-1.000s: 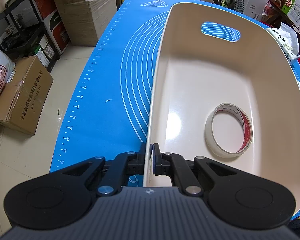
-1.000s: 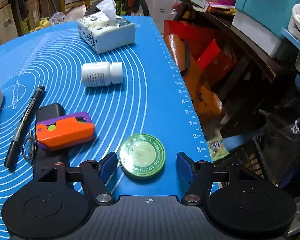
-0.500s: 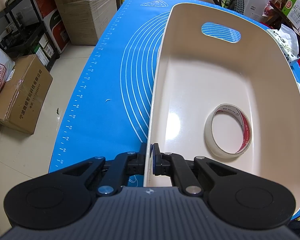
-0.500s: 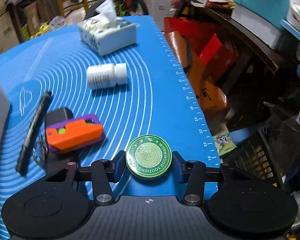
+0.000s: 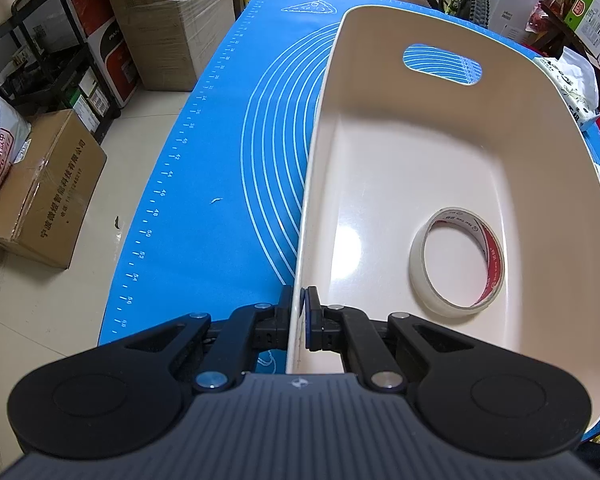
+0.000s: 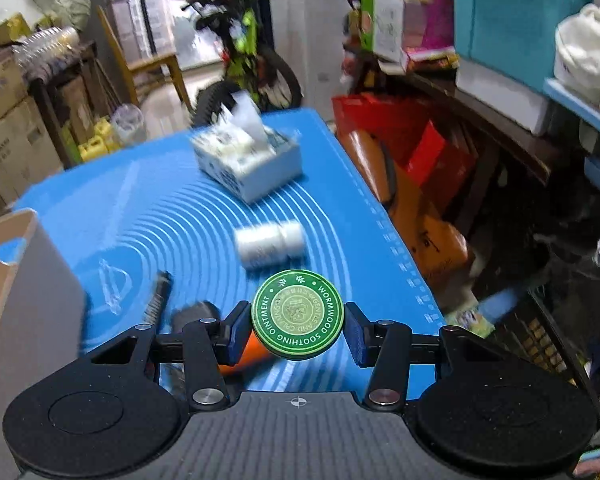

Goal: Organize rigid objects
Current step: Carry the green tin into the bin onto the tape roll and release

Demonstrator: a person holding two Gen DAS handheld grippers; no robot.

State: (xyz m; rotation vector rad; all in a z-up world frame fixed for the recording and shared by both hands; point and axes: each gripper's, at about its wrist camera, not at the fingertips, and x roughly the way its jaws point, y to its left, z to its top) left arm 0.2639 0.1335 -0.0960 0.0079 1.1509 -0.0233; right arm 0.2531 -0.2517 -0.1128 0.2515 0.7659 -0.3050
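My left gripper [image 5: 299, 322] is shut on the near left rim of a cream plastic bin [image 5: 380, 168] that stands on the blue mat [image 5: 228, 168]. A roll of tape [image 5: 456, 260] lies inside the bin. My right gripper [image 6: 297, 330] is shut on a round green ointment tin [image 6: 297, 314] and holds it lifted above the mat [image 6: 140, 208]. Below it lie a white pill bottle [image 6: 269, 244], a black marker [image 6: 158, 296] and an orange-and-purple item [image 6: 248, 354], mostly hidden by the gripper. The bin's corner [image 6: 24, 280] shows at the left of the right wrist view.
A tissue box [image 6: 248, 160] stands at the far end of the mat, also in the left wrist view [image 5: 572, 84]. Cardboard boxes [image 5: 40, 188] sit on the floor left of the table. Cluttered shelves and bags [image 6: 500, 120] crowd the right side.
My right gripper closed on the green tin and lifted it off the mat, tilting upward. The left gripper and the bin have not moved.
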